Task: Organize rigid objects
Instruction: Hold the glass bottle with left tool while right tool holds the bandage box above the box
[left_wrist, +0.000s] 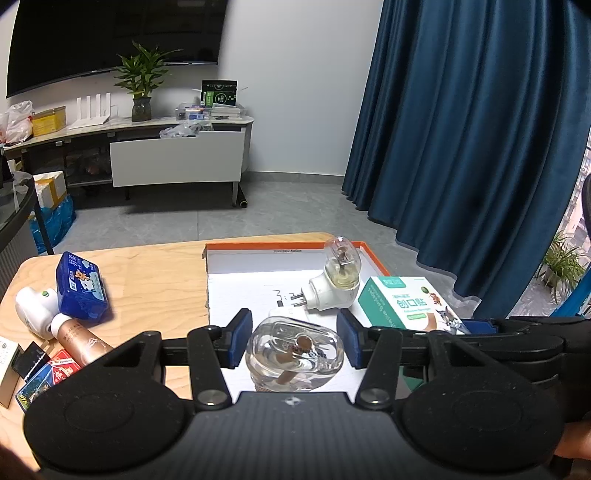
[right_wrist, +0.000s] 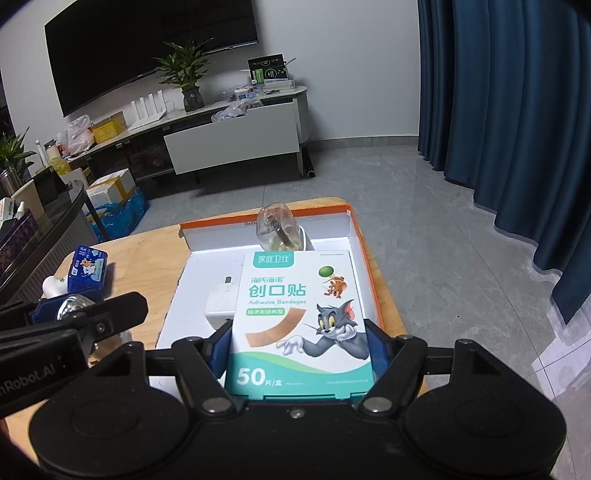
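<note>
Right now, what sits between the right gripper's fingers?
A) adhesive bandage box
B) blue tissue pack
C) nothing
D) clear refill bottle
A: in the right wrist view the adhesive bandage box lies between the right gripper fingers, over the white tray.

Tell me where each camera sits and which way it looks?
Left wrist: sits on the left gripper, looking forward and down at a clear bottle between its blue pads, over the tray; a bit of hand shows at the lower right.
Right wrist: sits on the right gripper, looking down at the bandage box between its fingers; the left gripper juts in.
Both show the tray, bandage box, blue box and curtain.
</note>
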